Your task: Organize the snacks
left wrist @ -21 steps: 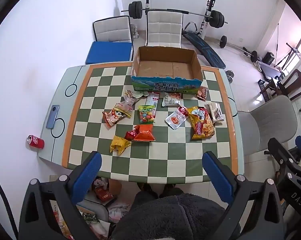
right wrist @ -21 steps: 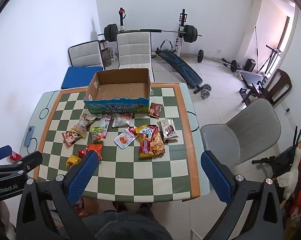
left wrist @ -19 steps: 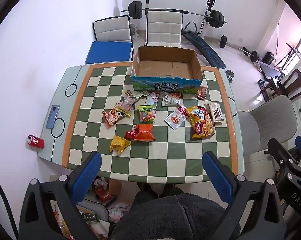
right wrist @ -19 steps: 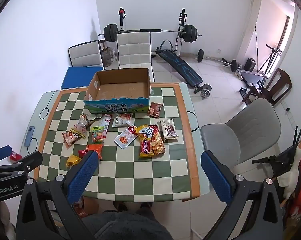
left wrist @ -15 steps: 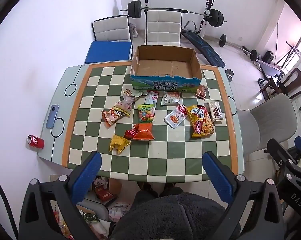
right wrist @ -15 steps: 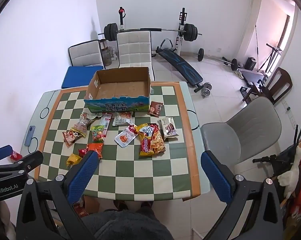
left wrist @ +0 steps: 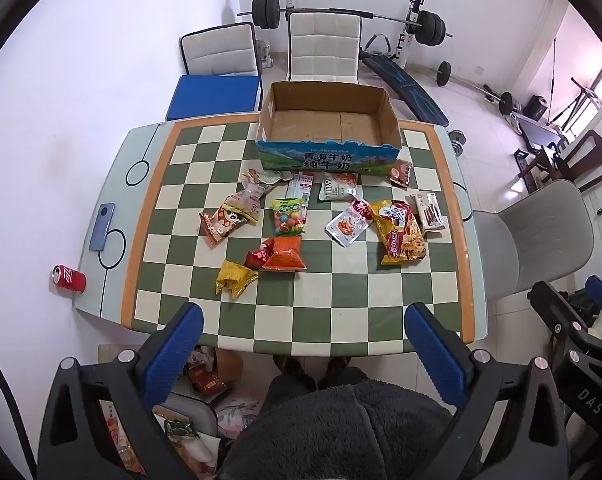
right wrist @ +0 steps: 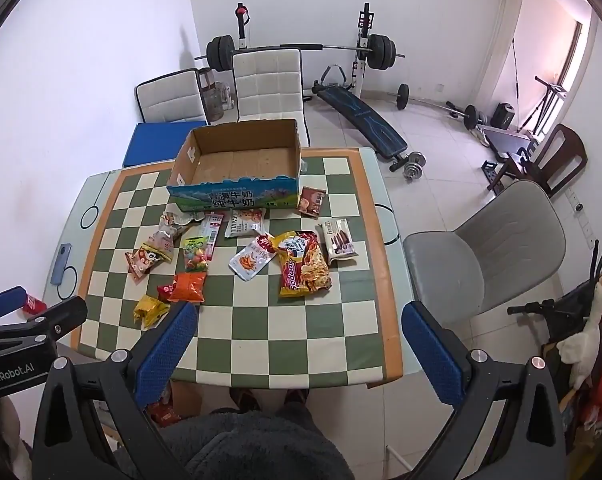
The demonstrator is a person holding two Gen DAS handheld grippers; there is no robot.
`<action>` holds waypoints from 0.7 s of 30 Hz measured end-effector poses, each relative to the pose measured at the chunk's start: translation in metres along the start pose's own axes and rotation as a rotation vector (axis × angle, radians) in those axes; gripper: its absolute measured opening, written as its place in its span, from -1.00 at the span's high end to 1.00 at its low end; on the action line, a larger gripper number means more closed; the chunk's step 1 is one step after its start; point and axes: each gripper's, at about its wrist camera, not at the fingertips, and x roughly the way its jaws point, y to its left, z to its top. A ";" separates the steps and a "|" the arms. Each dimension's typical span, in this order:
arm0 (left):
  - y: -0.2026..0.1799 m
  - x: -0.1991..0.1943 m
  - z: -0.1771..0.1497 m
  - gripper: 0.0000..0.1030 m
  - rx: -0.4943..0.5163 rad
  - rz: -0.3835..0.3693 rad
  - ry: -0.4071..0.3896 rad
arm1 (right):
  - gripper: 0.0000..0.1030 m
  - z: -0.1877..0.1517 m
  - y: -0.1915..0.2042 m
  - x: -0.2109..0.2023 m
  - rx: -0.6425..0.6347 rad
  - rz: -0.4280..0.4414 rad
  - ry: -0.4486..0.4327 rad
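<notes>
Here both the left gripper (left wrist: 303,344) and right gripper (right wrist: 299,342) hang with jaws spread wide and empty above the worktop's (left wrist: 341,320) bare near edge, snack packets (left wrist: 285,236) clustered before the cardboard box (left wrist: 329,160).

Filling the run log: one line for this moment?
phase: pre-grasp | left gripper: open, empty | right gripper: open, empty | cardboard box: empty | snacks: on table

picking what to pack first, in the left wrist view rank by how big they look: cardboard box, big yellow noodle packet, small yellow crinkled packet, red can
1. open brown cardboard box
2. big yellow noodle packet
3. small yellow crinkled packet
4. red can, close to the yellow packet in size.
</notes>
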 end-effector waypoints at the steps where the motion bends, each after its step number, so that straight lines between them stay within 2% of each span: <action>1: 0.000 0.000 -0.001 -1.00 0.000 0.000 0.001 | -1.00 0.000 0.000 0.000 0.001 -0.001 0.001; 21: 0.001 0.000 -0.001 -1.00 0.001 -0.007 -0.002 | -1.00 -0.001 -0.010 0.001 -0.019 -0.002 -0.005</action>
